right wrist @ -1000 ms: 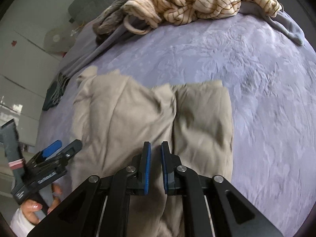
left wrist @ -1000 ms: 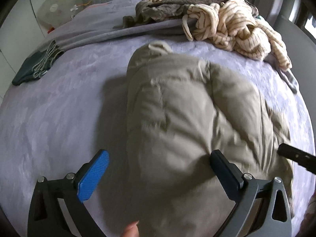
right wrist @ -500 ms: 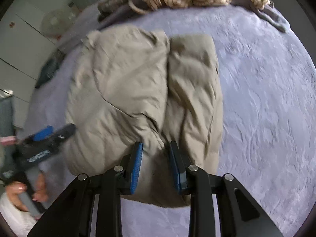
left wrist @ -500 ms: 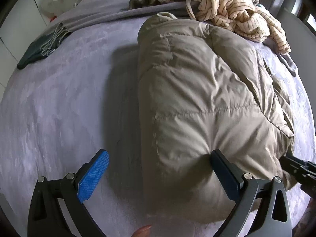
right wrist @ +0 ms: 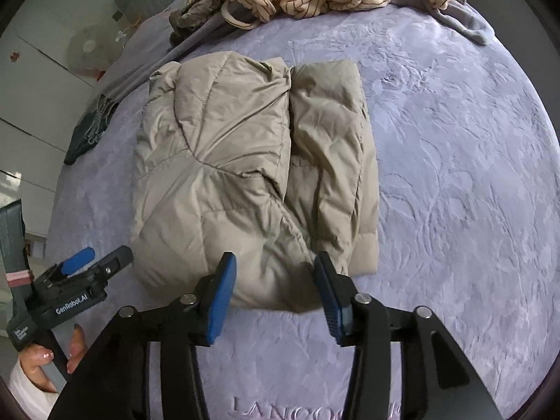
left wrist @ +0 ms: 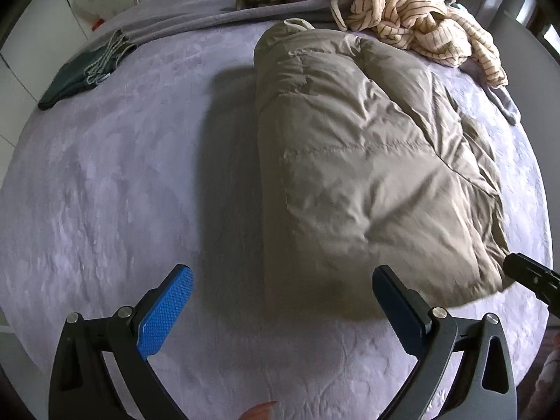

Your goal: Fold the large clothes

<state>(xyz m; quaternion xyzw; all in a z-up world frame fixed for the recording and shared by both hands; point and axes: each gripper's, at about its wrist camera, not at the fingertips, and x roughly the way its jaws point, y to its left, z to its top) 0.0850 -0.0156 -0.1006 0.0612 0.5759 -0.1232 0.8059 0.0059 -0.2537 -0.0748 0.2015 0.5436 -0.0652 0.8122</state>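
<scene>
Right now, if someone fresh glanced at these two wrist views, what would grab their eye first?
The folded beige puffer jacket lies in the middle of the lavender bedspread, dominating both views. Behind it, at the far edge, sits a heap of unfolded clothes topped by a cream striped knit. The right gripper stands open at the jacket's near edge, its jaws having just been opening with nothing clamped between them, and the left gripper is open too.
</scene>
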